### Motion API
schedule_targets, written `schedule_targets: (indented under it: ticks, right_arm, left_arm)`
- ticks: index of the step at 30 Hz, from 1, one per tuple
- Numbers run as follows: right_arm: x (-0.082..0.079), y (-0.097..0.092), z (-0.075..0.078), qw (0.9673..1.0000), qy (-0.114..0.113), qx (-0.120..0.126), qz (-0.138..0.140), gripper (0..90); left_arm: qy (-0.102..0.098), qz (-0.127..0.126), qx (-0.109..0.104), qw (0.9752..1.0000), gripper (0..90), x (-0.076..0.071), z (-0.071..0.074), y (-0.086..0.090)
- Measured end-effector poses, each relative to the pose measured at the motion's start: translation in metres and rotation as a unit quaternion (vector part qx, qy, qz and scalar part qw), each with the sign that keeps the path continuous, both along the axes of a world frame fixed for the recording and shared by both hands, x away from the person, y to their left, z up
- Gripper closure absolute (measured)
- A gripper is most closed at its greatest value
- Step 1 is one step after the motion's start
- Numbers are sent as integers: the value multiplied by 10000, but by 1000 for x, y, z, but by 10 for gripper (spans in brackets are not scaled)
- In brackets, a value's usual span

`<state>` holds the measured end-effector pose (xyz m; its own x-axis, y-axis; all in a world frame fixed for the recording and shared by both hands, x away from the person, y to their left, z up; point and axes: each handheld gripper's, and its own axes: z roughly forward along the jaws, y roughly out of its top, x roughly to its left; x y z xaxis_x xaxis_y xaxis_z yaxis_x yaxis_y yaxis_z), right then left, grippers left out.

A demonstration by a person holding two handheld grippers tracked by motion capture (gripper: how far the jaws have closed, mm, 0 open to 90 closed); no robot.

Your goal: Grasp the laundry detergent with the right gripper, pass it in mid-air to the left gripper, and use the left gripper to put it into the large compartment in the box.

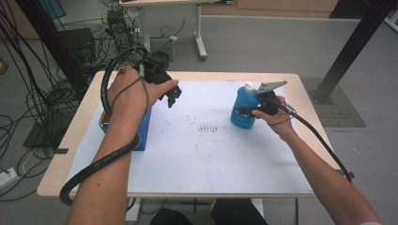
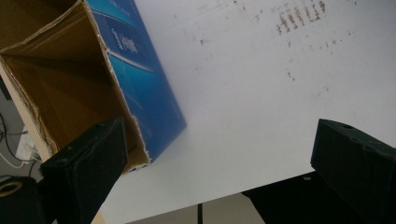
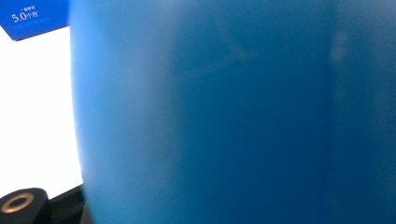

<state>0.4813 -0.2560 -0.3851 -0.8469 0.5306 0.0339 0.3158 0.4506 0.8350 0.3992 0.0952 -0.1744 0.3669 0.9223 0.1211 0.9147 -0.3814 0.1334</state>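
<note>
A blue bottle (image 1: 244, 110) with a white cap stands on the right side of the white mat (image 1: 211, 159). My right gripper (image 1: 256, 111) is shut on its side, and the bottle's blue wall (image 3: 233, 116) looms close in the right gripper view. An open-topped blue cardboard box (image 1: 143, 129) stands at the mat's left edge, its brown inside (image 2: 60, 84) empty. My left gripper (image 1: 170, 96) hovers above and just right of the box, open. In the left gripper view its jaws (image 2: 217, 140) stand wide apart with nothing between them.
Small brown stains (image 1: 206, 127) mark the middle of the mat. The wooden table (image 1: 61, 159) ends just left of the box. Cables (image 1: 28, 108) cover the floor at the left; another table's leg (image 1: 201, 44) stands behind and a black post (image 1: 347, 51) at the right.
</note>
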Motion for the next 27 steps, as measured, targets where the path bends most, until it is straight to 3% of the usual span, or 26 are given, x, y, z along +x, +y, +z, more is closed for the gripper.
schedule_targets:
  ticks: [14, 17, 27]
  right_arm:
    - [-1, -3, 3, 9999, 4, 26, -157, 447]
    - [-2, -5, 9, 9998, 20, 138, -160, 447]
    - [-5, -8, 27, 9994, 130, 59, -304, 447]
  left_arm:
    - [-11, -42, -45, 10000, 43, -4, 3, 1]
    - [-31, -90, -41, 9999, 44, -6, 5, 1]
    - [-147, -206, -67, 9997, 44, -13, 15, 1]
